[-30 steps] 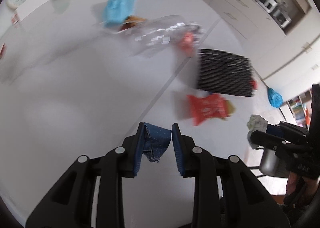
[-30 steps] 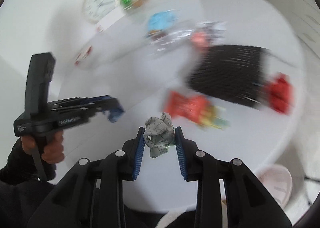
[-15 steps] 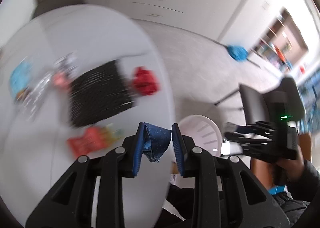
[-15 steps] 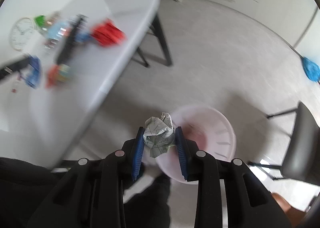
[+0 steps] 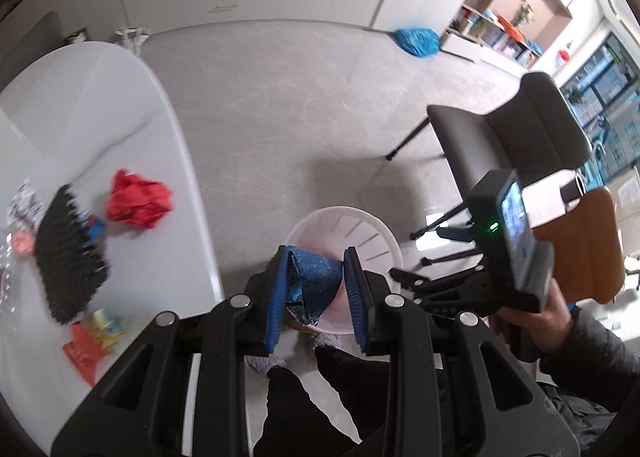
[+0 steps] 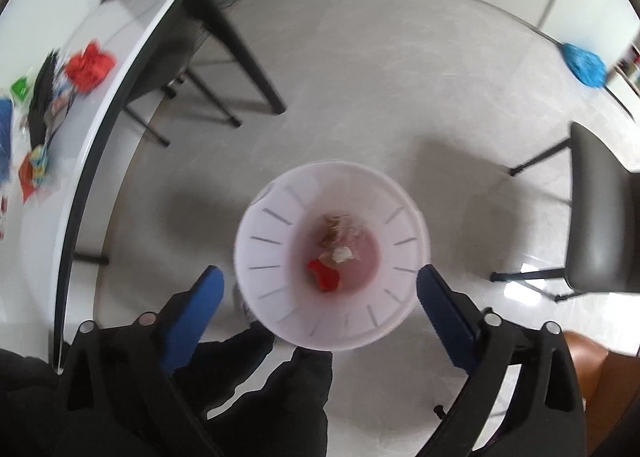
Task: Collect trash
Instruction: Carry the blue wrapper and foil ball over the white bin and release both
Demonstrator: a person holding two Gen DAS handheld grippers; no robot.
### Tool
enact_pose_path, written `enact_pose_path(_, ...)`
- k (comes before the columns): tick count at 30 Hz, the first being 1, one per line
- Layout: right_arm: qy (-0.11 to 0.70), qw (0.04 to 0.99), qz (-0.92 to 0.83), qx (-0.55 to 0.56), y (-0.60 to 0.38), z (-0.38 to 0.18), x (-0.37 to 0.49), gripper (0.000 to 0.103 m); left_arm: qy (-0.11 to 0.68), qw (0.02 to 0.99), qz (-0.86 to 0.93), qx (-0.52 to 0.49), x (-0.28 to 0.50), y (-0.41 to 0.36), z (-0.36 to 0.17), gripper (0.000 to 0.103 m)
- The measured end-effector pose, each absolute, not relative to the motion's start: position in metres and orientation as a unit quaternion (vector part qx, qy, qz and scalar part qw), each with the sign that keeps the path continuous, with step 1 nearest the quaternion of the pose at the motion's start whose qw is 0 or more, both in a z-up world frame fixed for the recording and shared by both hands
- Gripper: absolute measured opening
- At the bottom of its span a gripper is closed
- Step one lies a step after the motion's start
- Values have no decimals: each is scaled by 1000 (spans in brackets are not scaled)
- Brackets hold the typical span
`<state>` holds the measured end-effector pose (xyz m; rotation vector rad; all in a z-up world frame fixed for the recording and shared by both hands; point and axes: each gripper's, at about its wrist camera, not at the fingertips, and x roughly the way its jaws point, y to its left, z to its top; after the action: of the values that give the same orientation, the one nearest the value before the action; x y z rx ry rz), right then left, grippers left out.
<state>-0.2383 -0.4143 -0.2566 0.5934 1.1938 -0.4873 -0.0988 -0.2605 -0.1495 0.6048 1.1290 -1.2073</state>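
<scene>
My left gripper (image 5: 316, 289) is shut on a dark blue dotted wrapper (image 5: 314, 283) and holds it over the near rim of the white trash bin (image 5: 376, 235) on the floor. My right gripper (image 6: 320, 289) is wide open and empty, right above the same bin (image 6: 280, 233). Inside the bin lie a pale crumpled paper ball (image 6: 342, 254), a red scrap (image 6: 325, 275) and brownish scraps. On the white table (image 5: 168, 249) lie a red crumpled wrapper (image 5: 138, 203), a black ribbed pouch (image 5: 66, 253) and an orange snack wrapper (image 5: 86, 347).
The table edge (image 6: 100, 137) runs along the left, its dark legs (image 6: 244, 61) near the bin. A grey chair (image 6: 600, 225) stands right of the bin, an orange chair (image 5: 580, 241) behind it. A blue mop head (image 6: 582, 63) lies on the floor. My legs are below.
Both grippers swung from the table to over the bin. The right gripper opened and let go of the crumpled paper ball, which now lies in the bin. The left still holds its wrapper.
</scene>
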Motion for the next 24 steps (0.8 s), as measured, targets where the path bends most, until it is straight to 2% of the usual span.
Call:
enact_pose_path(10, 526, 748, -296, 275, -449, -230, -297, 100, 517, 580, -547, 312, -153, -309, -196, 29)
enact_pose_path(11, 524, 748, -298, 278, -450, -231, -299, 100, 525, 569, -547, 319, -159, -313, -205, 32)
enact_pose_path(13, 519, 746, -301, 290, -452, -231, -307, 100, 536, 560, -540, 328, -164, -318, -217, 65)
enact_pose_path(16, 515, 741, -308, 301, -453, -235, -315, 100, 542, 548, -543, 333, -175, -320, -224, 79)
enact_pose_path(20, 510, 741, -311, 307, -452, -234, -321, 100, 532, 554, -541, 342, -185, -321, -220, 90)
enact_pose_path(24, 509, 741, -313, 308, -451, -233, -322, 100, 533, 557, -537, 342, -185, -319, -215, 90)
